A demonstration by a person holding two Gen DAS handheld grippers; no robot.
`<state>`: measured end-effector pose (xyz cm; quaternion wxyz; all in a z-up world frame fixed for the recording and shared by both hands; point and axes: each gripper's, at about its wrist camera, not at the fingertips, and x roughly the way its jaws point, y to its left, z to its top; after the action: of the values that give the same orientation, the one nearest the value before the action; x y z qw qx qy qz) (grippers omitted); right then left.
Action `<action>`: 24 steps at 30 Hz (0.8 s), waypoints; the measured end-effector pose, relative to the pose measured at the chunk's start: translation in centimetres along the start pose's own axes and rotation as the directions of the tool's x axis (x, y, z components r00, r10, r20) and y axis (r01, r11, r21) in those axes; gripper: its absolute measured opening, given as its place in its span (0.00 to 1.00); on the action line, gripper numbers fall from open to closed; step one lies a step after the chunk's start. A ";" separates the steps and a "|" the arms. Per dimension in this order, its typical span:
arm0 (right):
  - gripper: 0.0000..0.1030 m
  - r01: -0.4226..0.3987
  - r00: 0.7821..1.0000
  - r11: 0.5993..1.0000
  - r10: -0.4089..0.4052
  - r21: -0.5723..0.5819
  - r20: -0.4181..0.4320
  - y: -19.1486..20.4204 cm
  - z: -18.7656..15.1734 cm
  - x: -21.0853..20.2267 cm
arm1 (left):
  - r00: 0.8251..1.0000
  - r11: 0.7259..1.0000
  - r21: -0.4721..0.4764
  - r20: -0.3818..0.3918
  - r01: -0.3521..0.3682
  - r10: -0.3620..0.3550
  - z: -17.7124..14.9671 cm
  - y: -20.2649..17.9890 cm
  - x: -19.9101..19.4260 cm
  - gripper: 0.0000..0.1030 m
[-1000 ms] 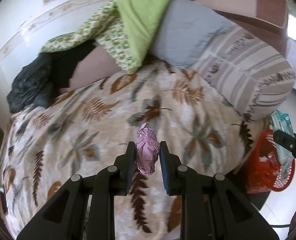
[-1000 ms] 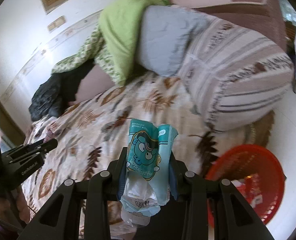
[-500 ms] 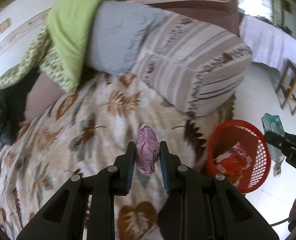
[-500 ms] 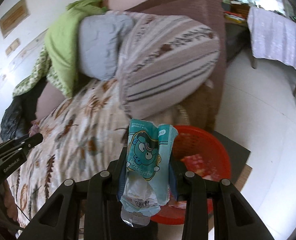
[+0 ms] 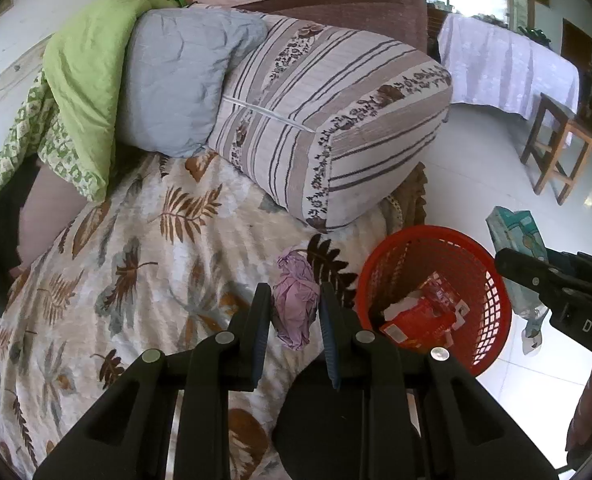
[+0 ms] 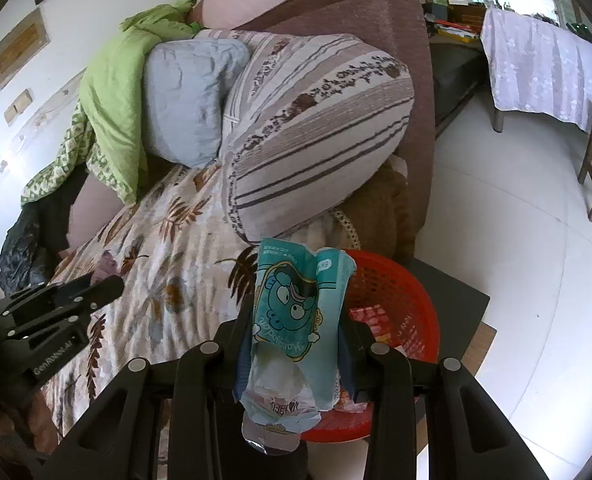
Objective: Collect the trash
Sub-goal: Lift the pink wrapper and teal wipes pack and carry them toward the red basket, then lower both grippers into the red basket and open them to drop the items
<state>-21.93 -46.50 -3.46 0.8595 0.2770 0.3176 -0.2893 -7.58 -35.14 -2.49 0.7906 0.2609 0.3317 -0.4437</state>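
The left gripper (image 5: 294, 316) is clamped on a crumpled ball of pale pink-lilac wrapper (image 5: 295, 302), creased all over and bulging above and below its narrowly parted fingers, with the leaf-patterned cream blanket (image 5: 136, 264) beneath it. The right gripper (image 6: 296, 340) is closed on a crushed teal plastic packet printed with a round-eyed cartoon face (image 6: 296, 312), its clear crinkled end sagging below the fingers. A round red plastic mesh basket (image 5: 488, 288) (red-and-white packaging already lies inside) sits on the floor just right of the left gripper and directly behind the teal packet.
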 end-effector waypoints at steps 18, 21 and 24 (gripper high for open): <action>0.37 0.030 0.998 0.999 -0.029 -0.018 0.060 -0.3 -0.7 -3.7 | 0.995 0.995 0.028 0.029 0.094 -0.095 0.9 -2.4 -2.0 0.22; 0.37 0.046 0.996 0.999 -0.046 -0.007 0.080 -0.9 -0.8 -4.7 | 0.989 0.990 0.035 0.039 0.140 -0.141 1.9 -3.0 -2.5 0.22; 0.37 0.055 0.993 0.998 -0.057 0.017 0.101 -1.7 -0.7 -5.9 | 0.982 0.983 0.042 0.053 0.181 -0.183 3.1 -3.5 -3.3 0.22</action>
<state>-27.06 -45.37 -0.26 0.8641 0.2589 0.2794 -0.3291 -11.05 -37.23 1.61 0.7507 0.2315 0.3236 -0.5274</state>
